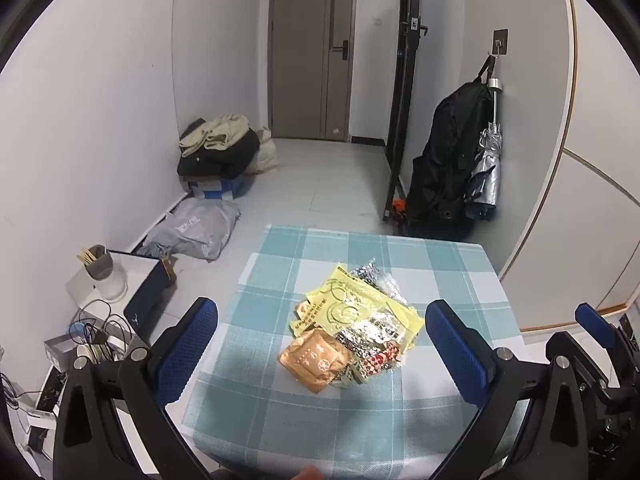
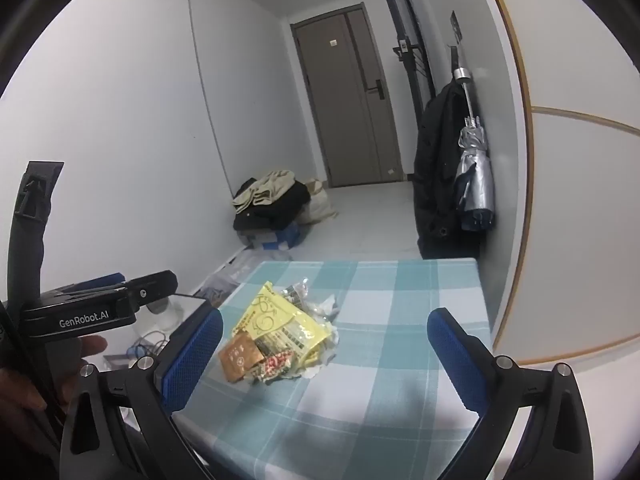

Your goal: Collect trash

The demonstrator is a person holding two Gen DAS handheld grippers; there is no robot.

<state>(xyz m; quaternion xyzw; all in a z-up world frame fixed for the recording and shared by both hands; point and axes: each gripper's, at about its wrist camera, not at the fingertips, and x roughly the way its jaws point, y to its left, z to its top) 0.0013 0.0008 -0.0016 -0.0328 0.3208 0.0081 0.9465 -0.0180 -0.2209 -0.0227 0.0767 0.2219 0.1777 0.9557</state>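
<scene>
A heap of snack wrappers (image 1: 356, 328) lies on a small table with a teal checked cloth (image 1: 280, 408): a yellow packet on top, an orange-brown packet (image 1: 316, 362) at the front, silver and red foil beside it. My left gripper (image 1: 320, 344) hovers open over the near side of the table, its blue pads wide apart with the heap between and beyond them. The right wrist view shows the same heap (image 2: 276, 336) ahead and left of centre. My right gripper (image 2: 324, 354) is open too, nothing between its pads. The left gripper's body (image 2: 92, 312) shows at its left.
A wall runs along the table's right edge (image 1: 560, 200), with a black coat (image 1: 448, 160) and a silver umbrella (image 1: 486, 176) hanging from it. Left of the table stand a white box with a cup (image 1: 102, 272) and tangled cables (image 1: 96, 332). Clothes (image 1: 220, 148) and a grey bag (image 1: 196, 232) lie on the floor.
</scene>
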